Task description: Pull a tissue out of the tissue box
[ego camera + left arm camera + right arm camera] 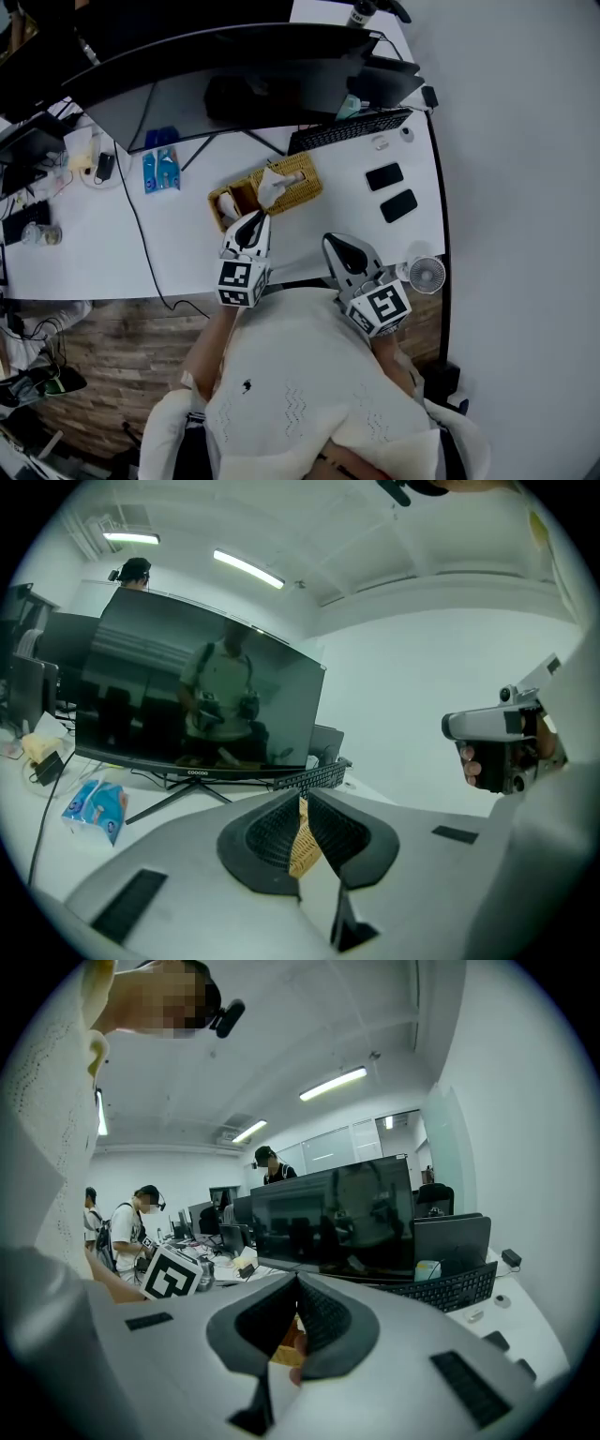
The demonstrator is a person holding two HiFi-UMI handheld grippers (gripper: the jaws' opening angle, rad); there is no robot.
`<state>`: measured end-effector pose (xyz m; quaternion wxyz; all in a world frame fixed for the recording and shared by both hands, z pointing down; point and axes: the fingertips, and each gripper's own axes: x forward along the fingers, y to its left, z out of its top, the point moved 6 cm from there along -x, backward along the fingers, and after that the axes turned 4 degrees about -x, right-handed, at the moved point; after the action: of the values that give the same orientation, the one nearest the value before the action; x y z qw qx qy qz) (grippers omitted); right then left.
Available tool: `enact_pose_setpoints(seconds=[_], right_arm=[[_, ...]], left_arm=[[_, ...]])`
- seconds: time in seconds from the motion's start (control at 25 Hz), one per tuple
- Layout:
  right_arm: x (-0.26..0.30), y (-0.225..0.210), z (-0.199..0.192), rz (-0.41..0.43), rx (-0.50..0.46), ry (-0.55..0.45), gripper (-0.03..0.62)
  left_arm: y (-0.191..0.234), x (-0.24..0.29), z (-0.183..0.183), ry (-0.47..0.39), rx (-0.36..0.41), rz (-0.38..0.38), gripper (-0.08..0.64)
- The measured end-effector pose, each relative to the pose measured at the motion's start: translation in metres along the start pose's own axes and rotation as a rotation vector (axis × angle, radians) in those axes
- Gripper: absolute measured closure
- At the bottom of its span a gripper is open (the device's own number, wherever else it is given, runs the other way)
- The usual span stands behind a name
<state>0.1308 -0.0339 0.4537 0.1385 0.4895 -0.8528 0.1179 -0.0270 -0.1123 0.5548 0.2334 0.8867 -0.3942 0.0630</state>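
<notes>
I log the left gripper (254, 219) with jaws pressed together on nothing, the tan woven-wicker tissue box (300, 172) with its white tissue (272, 187) poking up just ahead of its tips, and the right gripper (335, 243) likewise closed and empty, the box farther ahead to its left.

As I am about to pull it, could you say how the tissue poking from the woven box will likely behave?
The tissue looks thin and crumpled, so it is probably floppy and easily torn. The woven tissue box seems light, so it may lift along.
</notes>
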Motion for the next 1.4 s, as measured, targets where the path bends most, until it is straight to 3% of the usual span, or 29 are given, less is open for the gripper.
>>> enact_pose_setpoints(seconds=[0.32, 0.44, 1.0, 1.2, 1.4], right_arm=[[-0.006, 0.000, -0.006, -0.048, 0.009, 0.023, 0.591], [-0.008, -0.001, -0.009, -0.064, 0.012, 0.034, 0.591], [-0.017, -0.010, -0.019, -0.162, 0.045, 0.072, 0.591], [-0.020, -0.014, -0.024, -0.196, 0.066, 0.077, 0.591], [-0.019, -0.014, -0.027, -0.204, 0.077, 0.076, 0.591]], left_arm=[[0.022, 0.015, -0.013, 0.044, -0.036, 0.044, 0.533], [0.027, 0.023, -0.021, 0.087, -0.060, 0.030, 0.452], [0.055, 0.066, -0.045, 0.201, -0.217, 0.067, 0.446], [0.064, 0.077, -0.053, 0.228, -0.249, 0.100, 0.443], [0.066, 0.090, -0.062, 0.287, -0.274, 0.081, 0.441]])
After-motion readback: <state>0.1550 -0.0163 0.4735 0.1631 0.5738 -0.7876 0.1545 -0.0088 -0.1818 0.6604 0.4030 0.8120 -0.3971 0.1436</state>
